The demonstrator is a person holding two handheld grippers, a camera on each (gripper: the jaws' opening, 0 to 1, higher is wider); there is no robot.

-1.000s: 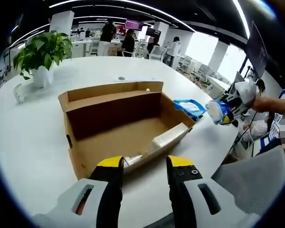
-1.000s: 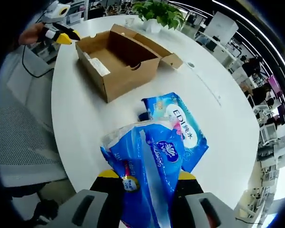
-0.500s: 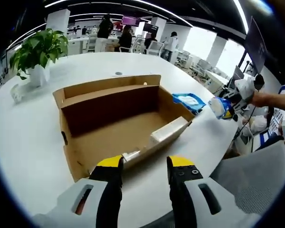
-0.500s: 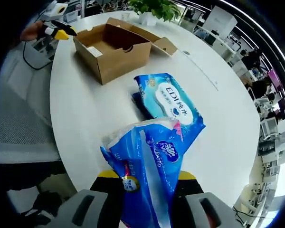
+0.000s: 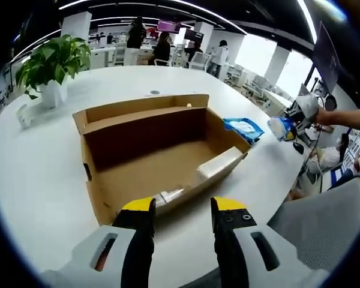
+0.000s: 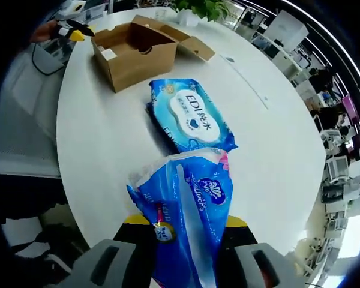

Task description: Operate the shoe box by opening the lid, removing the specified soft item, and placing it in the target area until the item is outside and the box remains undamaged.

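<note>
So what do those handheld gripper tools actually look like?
The left gripper and right gripper match: pale grey plastic bodies with dark slots, and black fingers capped by yellow tips.

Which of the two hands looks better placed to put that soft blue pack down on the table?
The right. Its fingers already clamp the blue tissue pack above the white table, beside the wipes packet. The left gripper is open and empty, back at the shoe box.

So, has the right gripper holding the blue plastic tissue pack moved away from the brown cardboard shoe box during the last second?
Yes. In the left gripper view the right gripper with the blue tissue pack sits farther from the shoe box corner than before.
</note>
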